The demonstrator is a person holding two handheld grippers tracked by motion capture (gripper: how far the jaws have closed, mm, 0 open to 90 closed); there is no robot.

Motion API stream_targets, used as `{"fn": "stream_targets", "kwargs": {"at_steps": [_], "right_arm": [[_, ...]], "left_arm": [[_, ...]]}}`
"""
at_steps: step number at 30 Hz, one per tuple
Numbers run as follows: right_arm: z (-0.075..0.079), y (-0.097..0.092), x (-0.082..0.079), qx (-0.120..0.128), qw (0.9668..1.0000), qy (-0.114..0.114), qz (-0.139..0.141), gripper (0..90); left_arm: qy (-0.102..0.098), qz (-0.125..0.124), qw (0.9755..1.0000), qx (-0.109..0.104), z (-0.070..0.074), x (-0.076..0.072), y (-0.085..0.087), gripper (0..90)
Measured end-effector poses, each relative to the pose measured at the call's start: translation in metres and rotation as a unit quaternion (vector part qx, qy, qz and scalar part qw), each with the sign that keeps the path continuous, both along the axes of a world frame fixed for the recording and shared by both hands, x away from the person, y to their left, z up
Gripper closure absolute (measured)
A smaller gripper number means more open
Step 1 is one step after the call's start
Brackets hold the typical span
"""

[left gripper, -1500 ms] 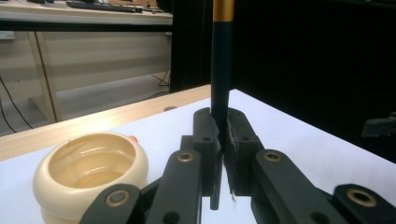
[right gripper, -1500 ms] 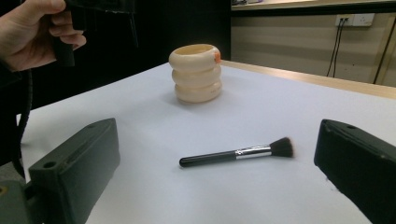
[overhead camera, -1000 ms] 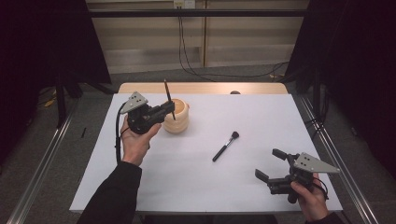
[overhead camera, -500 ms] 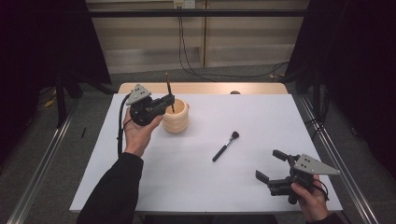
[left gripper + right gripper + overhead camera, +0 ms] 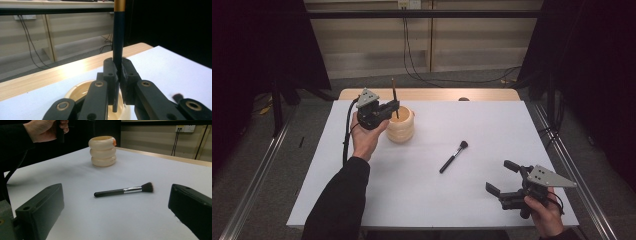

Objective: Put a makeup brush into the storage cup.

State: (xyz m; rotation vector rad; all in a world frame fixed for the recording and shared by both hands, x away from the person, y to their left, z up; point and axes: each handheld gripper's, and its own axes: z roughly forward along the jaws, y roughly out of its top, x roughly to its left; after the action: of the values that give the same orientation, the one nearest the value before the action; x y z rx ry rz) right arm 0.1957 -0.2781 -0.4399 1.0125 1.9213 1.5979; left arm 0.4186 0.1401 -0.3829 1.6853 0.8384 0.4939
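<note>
My left gripper (image 5: 393,107) is shut on a dark brush handle with a gold band (image 5: 394,92), held upright. In the left gripper view the handle (image 5: 118,37) rises from between the pads (image 5: 111,72), and its lower end hangs over the mouth of a cream ribbed cup (image 5: 80,91). The cup (image 5: 401,127) stands at the back left of the white table. A black makeup brush (image 5: 453,156) lies flat mid-table, bristles toward the far right. My right gripper (image 5: 501,176) is open near the front right edge, its jaws wide on either side of that brush (image 5: 123,190) farther off.
The white tabletop (image 5: 472,210) ends in a wooden strip (image 5: 432,95) at the far side. Metal rails run along both sides of the table on the floor. The left gripper's cable (image 5: 346,140) hangs beside the left forearm.
The left hand has carried the upright brush toward the far side and slightly right, bringing it lower over the cup. The right gripper and the brush on the table have stayed put.
</note>
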Motion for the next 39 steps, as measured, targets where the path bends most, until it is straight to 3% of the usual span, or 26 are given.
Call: {"fn": "stream_targets", "kwargs": {"at_steps": [8, 39], "right_arm": [[-0.001, 0.000, 0.000, -0.001, 1.0000, 0.001, 0.002, 0.0], [-0.001, 0.000, 0.000, -0.003, 1.0000, 0.001, 0.003, 0.0]], "left_arm": [[0.000, -0.005, 0.9999, 0.015, -0.007, 0.003, -0.002, 84.4], [0.027, 0.009, 0.9996, 0.005, -0.037, 0.004, 0.001, 84.3]]}}
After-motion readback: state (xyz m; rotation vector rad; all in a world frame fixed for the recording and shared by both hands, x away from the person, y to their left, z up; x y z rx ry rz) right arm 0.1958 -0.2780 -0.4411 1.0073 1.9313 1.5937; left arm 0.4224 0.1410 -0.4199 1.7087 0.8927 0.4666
